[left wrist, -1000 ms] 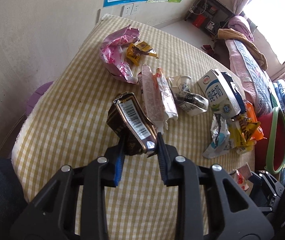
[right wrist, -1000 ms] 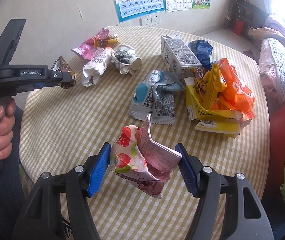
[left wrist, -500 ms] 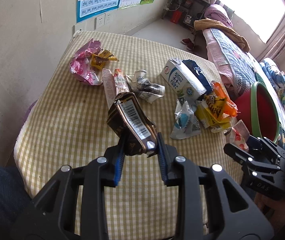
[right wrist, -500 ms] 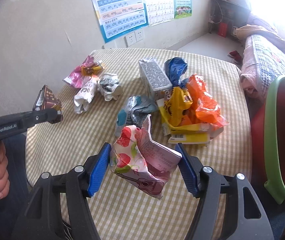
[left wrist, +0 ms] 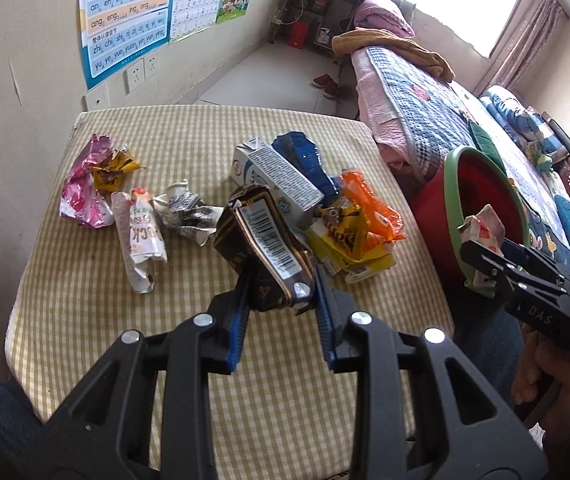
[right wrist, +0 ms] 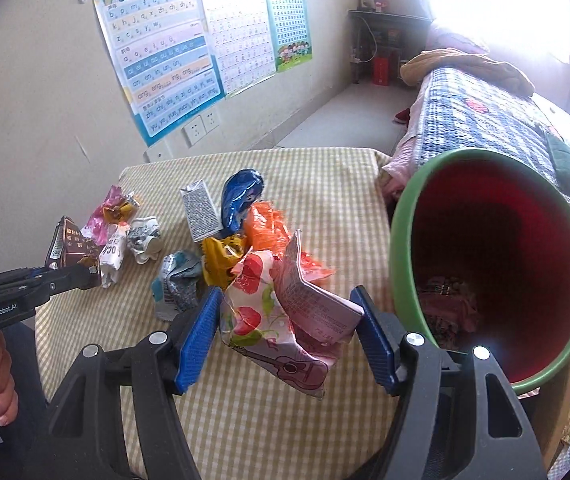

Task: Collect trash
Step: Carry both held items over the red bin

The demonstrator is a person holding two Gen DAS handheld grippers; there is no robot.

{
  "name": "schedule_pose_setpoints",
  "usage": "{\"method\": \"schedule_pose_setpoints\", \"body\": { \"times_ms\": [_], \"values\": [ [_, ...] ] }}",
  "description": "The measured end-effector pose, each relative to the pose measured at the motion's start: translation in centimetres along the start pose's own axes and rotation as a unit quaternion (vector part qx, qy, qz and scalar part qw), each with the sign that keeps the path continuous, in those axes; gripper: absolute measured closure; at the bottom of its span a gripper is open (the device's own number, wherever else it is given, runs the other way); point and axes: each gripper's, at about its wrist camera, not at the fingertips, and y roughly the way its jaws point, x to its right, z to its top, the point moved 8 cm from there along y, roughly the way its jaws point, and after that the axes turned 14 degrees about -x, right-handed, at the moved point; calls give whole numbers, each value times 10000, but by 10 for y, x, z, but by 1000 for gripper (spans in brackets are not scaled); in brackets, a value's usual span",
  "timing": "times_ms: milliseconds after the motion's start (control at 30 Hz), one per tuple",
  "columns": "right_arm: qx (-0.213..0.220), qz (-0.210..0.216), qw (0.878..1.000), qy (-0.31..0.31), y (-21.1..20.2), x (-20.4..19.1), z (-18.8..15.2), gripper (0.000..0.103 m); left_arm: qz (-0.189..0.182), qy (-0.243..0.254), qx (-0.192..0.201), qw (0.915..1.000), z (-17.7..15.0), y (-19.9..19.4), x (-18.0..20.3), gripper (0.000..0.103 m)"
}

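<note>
My left gripper point(left wrist: 281, 300) is shut on a crushed dark brown wrapper with a barcode point(left wrist: 263, 244), held above the checked table point(left wrist: 245, 380). My right gripper point(right wrist: 289, 328) is shut on a crumpled pink-and-white strawberry wrapper point(right wrist: 281, 320), raised near the rim of a red bin with a green rim point(right wrist: 493, 264). The bin point(left wrist: 481, 196) stands off the table's right edge, with some trash at its bottom. The right gripper point(left wrist: 497, 256) also shows at the right of the left wrist view. The left gripper point(right wrist: 73, 276) shows at the left of the right wrist view.
On the table lie a pink wrapper point(left wrist: 81, 196), a white stick pack point(left wrist: 141, 236), a crushed paper cup point(left wrist: 185, 212), a milk carton point(left wrist: 273, 176), a blue bag point(left wrist: 305, 156) and orange and yellow packets point(left wrist: 361, 224). A bed point(left wrist: 425, 112) stands behind the bin.
Both grippers have risen and swung to the right with their wrappers. The bin has come well into view and fills the right of the right wrist view.
</note>
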Motion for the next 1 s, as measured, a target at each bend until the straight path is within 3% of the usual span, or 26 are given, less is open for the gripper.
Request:
{"method": "schedule_pose_setpoints", "body": {
  "times_ms": [533,1000],
  "values": [
    [332,-457,9958,726,-40,98,-2,39,-354,853,-68,9957,32,18,100,74],
    [365,-747,9893,1198,-48,166,-11,39,-750,1602,-182,9841,57,40,195,74]
  ]
}}
